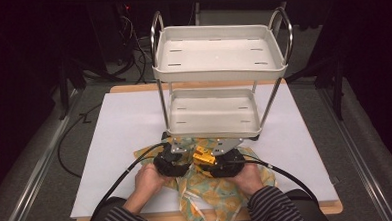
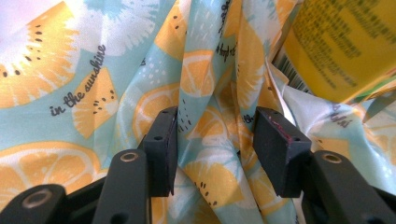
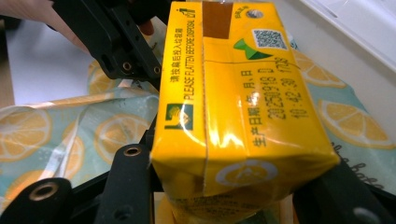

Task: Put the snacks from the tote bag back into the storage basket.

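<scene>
While both grippers worked low at the near edge of the white board (image 1: 120, 144), the biggest thing on it was one two-shelf cart (image 1: 219, 64) of smooth off-white plastic, its trays rectangular with rounded corners, carried on thin metal posts with two looped handles. Below it lay one thin, crumpled cloth bag (image 1: 212, 190), pale blue and printed with orange and lemon slices; script on it read "in the sunshine". One glossy yellow carton (image 3: 233, 107), a sharp-edged box, sat over the bag between the two grippers, just in front of the cart's lower tray. Its side read "PLEASE FLATTEN BEFORE DISPOSAL", beside Chinese characters, a date stamp, a QR code and a brown tape strip.

The right gripper (image 3: 224, 186) was clamped across the carton's near end, one black jaw on each side. The left gripper (image 2: 215, 144) had a raised fold of the bag's fabric standing between its two jaws, which stood apart; whether the pads pressed on the cloth could not be told.
</scene>
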### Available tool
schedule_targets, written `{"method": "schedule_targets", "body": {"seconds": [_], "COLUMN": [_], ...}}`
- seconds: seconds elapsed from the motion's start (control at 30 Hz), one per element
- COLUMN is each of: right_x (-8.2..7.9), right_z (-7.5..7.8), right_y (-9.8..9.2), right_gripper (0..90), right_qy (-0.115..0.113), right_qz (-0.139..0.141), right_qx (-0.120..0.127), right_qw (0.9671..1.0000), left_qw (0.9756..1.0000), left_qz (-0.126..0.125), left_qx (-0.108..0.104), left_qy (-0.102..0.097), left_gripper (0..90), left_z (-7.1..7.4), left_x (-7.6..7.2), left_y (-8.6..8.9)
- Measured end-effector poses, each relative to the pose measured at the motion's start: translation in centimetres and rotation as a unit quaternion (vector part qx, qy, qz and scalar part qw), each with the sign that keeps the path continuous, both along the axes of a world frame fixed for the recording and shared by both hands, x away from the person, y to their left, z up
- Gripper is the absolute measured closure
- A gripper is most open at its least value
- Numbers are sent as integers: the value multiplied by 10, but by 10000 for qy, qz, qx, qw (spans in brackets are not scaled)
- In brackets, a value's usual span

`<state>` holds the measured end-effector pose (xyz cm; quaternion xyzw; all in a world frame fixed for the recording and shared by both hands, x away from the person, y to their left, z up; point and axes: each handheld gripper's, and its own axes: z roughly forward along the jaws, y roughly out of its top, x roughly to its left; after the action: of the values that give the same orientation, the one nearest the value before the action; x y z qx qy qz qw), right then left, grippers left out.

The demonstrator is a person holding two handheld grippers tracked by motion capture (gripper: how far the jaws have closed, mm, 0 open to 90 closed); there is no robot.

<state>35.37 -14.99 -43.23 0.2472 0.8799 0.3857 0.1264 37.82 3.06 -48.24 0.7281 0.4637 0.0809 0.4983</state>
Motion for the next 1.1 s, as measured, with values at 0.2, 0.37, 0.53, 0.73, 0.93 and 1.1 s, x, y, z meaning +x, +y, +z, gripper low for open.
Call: {"method": "schedule_targets", "body": {"seconds": [0.2,0.37,0.53,0.73,0.93,1.1], "right_x": [0,-1,-3,-3,-4,-5], "right_z": [5,11,17,24,33,40], "right_y": [-2,-5,-9,-15,-21,-27], "right_gripper": [557,556,556,556,556,556], "right_qy": [28,22,29,57,76,93], "right_qz": [17,36,9,4,-31,-39], "right_qx": [85,144,120,190,251,309], "right_qw": [10000,9999,9999,9998,9997,9995], "left_qw": [10000,10000,10000,10000,10000,10000], "left_qz": [-10,-10,-9,-23,-31,-45], "left_qx": [9,21,6,16,-2,13], "left_qy": [1,5,-3,4,-10,1], "left_gripper": [515,515,515,514,514,514], "left_z": [0,0,0,0,0,0], "left_x": [0,0,0,0,0,0], "left_y": [0,0,0,0,1,0]}}
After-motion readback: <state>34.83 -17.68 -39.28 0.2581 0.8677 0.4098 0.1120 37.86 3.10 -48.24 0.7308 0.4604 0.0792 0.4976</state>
